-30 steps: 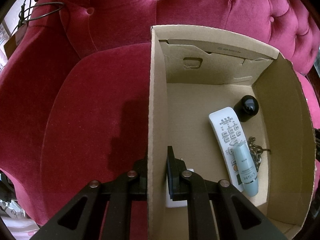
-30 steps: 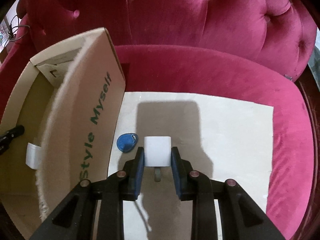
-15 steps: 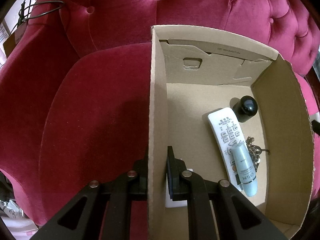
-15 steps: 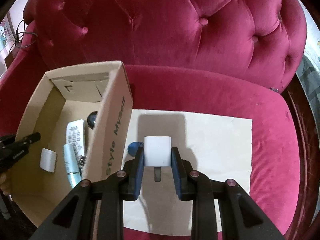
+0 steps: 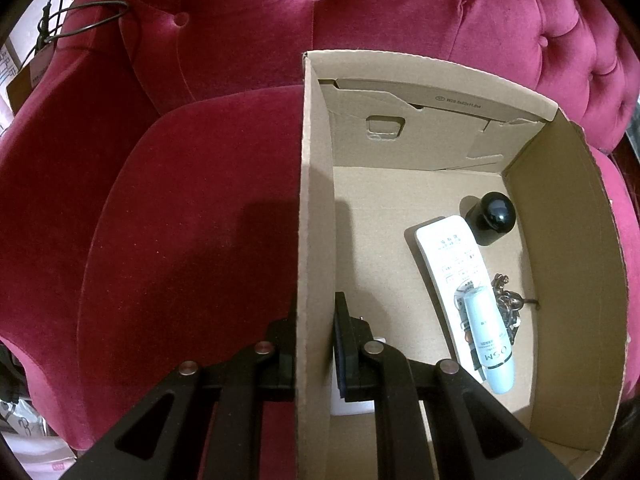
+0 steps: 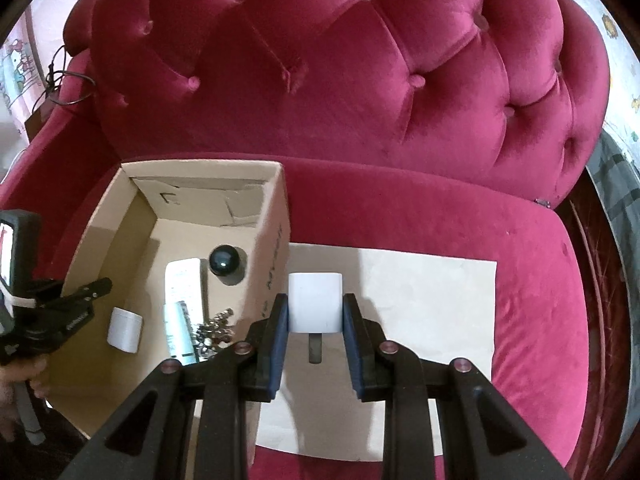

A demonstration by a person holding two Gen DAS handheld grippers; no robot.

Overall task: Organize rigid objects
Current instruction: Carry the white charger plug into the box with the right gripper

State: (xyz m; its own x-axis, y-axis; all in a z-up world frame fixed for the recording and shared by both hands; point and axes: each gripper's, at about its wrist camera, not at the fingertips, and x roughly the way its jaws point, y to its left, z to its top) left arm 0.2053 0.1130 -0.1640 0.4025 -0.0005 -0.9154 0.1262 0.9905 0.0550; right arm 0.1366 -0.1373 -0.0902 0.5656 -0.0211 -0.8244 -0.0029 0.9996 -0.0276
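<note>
An open cardboard box (image 5: 316,200) stands on the red sofa seat. My left gripper (image 5: 316,320) is shut on its left wall, one finger outside and one inside. Inside lie a white remote (image 5: 452,252), a black round-capped bottle (image 5: 494,216), a light blue tube (image 5: 486,340), a bunch of keys (image 5: 508,300) and a small white block (image 6: 125,329). My right gripper (image 6: 315,312) is shut on a white plug adapter (image 6: 315,304), held in the air above a pale sheet (image 6: 432,300), just right of the box (image 6: 200,164). The left gripper (image 6: 94,290) shows at the box's left wall.
The tufted red sofa back (image 6: 340,80) rises behind everything. The pale sheet covers the seat to the right of the box. A dark cable (image 5: 88,20) hangs over the sofa's left arm. A hand (image 6: 20,376) holds the left gripper.
My right gripper has risen with the white adapter, so the box's inside and more of the sofa have come into its view. The left gripper and the box have not moved.
</note>
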